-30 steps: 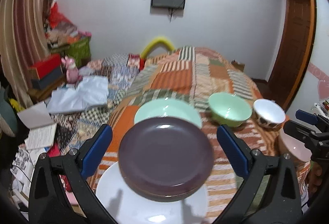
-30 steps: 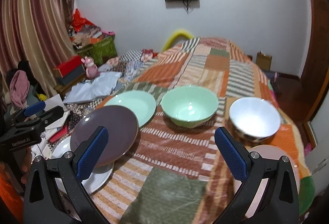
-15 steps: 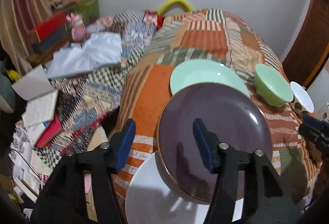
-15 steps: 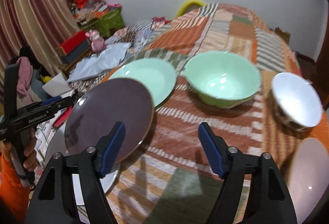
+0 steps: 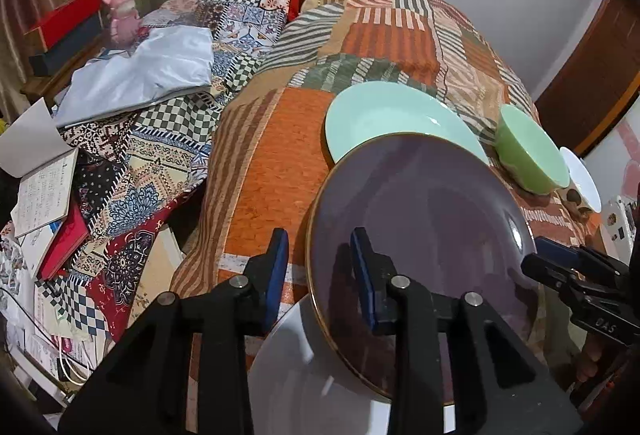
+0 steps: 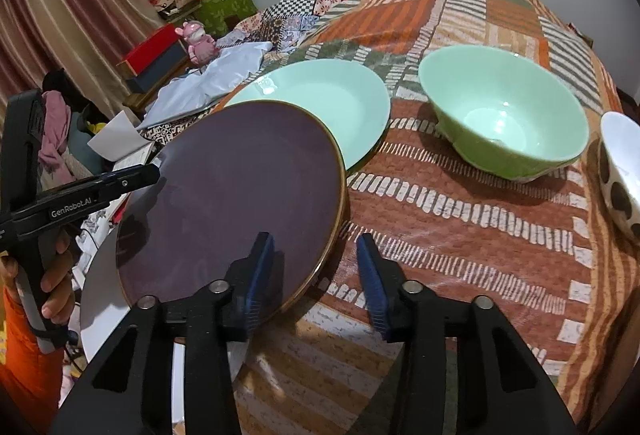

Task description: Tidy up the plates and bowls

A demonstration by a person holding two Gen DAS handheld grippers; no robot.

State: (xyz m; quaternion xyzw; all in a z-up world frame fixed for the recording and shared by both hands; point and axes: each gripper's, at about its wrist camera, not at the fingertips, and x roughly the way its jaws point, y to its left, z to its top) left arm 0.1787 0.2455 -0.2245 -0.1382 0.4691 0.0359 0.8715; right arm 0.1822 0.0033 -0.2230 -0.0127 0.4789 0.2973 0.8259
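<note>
A dark purple plate (image 5: 424, 231) (image 6: 236, 191) rests on a white plate (image 5: 304, 383) (image 6: 100, 299) at the near edge of the quilt-covered bed. My left gripper (image 5: 320, 267) has partly closed jaws straddling the purple plate's left rim, with a gap still showing. My right gripper (image 6: 316, 271) straddles its right rim the same way. A mint plate (image 5: 396, 119) (image 6: 324, 103) lies just behind. A green bowl (image 6: 504, 123) (image 5: 532, 151) and a white spotted bowl (image 6: 620, 171) (image 5: 580, 183) stand to the right.
A patchwork quilt (image 6: 460, 227) covers the bed. To the left lie loose quilts, a pale blue cloth (image 5: 140, 71), books and papers (image 5: 40, 191), a pink toy (image 5: 122, 15) and boxes by a curtain. A wooden door (image 5: 592, 83) is at the right.
Both grippers moved in low toward the purple plate and narrowed their jaws around its opposite rims. The plates and bowls have not moved.
</note>
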